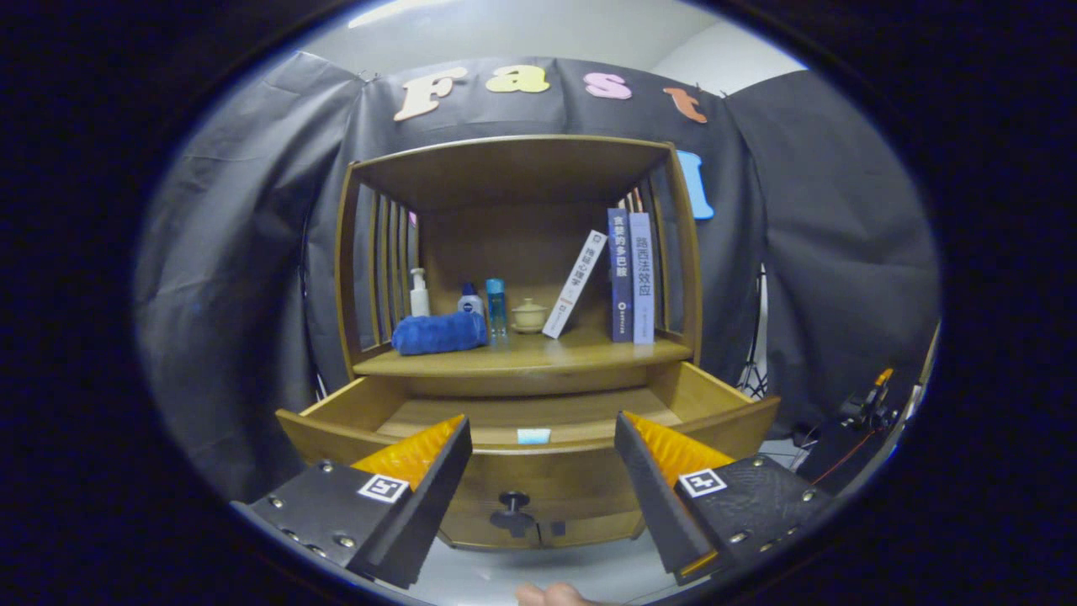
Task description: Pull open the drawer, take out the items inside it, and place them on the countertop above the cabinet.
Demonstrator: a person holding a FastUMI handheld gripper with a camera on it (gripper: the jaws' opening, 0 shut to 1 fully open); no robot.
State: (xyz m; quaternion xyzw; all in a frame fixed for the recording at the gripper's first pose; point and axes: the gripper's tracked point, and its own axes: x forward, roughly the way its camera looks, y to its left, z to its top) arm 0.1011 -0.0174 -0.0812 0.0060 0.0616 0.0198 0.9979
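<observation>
A wooden cabinet stands ahead with its drawer (538, 471) pulled open. A small pale blue item (533, 435) lies on the drawer floor just behind the front panel. The dark knob (512, 505) on the drawer front sits between my fingers, lower down. My gripper (540, 446) is open, its fingers spread wide in front of the drawer and holding nothing. The countertop (538, 358) above the drawer carries a rolled blue towel (439, 333), a white pump bottle (418, 294), two blue bottles (496, 308), and a small lidded cup (528, 316).
Three books (629, 278) stand at the right end of the countertop, one leaning. Slatted side walls and a top board enclose the shelf. A tripod and cabled equipment (867, 412) stand to the right of the cabinet. A fingertip (551, 595) shows below the drawer.
</observation>
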